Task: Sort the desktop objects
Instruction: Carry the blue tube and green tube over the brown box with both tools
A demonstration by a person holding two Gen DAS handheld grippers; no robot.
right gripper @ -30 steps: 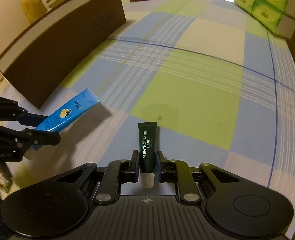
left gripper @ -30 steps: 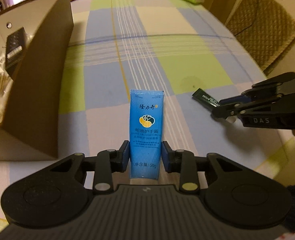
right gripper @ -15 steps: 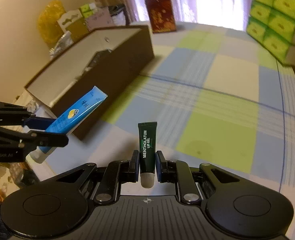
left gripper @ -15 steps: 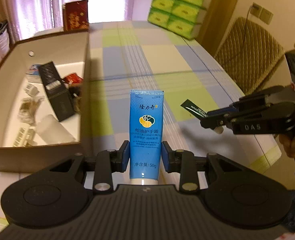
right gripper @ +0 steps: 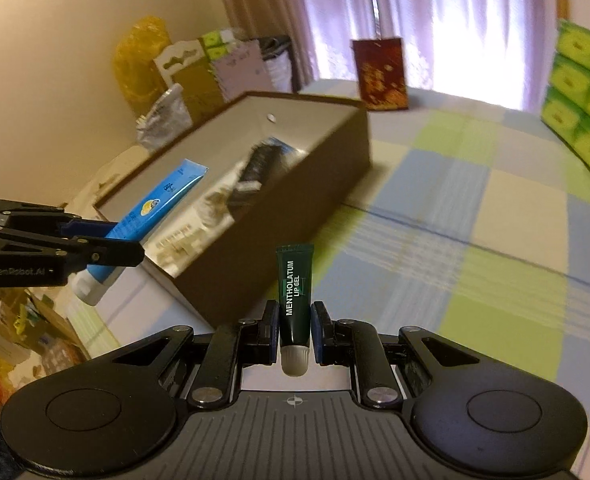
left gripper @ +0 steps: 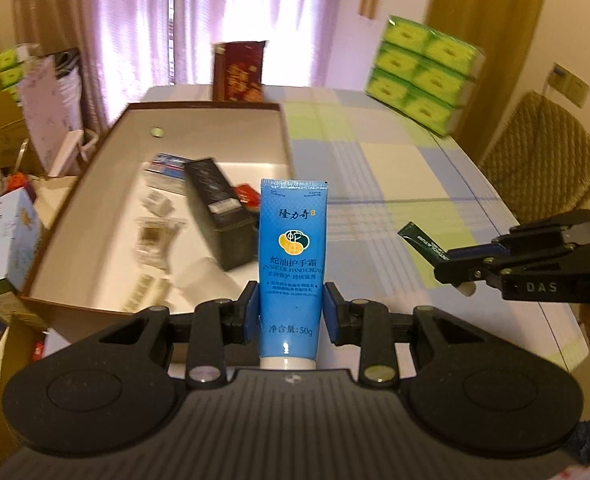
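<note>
My left gripper (left gripper: pixel 291 312) is shut on a blue hand cream tube (left gripper: pixel 293 264), held in the air above the near edge of the brown box (left gripper: pixel 55 240). The same tube (right gripper: pixel 163 200) and left gripper (right gripper: pixel 107 240) show at the left of the right wrist view, near the box (right gripper: pixel 287 216). My right gripper (right gripper: pixel 294 330) is shut on a dark green lip gel tube (right gripper: pixel 294 292), raised above the checked tablecloth to the right of the box. It also appears as the right gripper (left gripper: pixel 455 270) with the lip gel tube (left gripper: pixel 423 240).
The box holds a black carton (left gripper: pixel 219 216), a red item (left gripper: pixel 247 194) and several small packets (left gripper: pixel 155 236). Green tissue packs (left gripper: pixel 423 76) and a red box (left gripper: pixel 239 70) stand at the table's far end. A wicker chair (left gripper: pixel 535 168) is on the right, clutter on the left.
Both grippers have risen well above the table with their tubes, and the box interior has come into view. The left gripper now hangs by the box's near edge.
</note>
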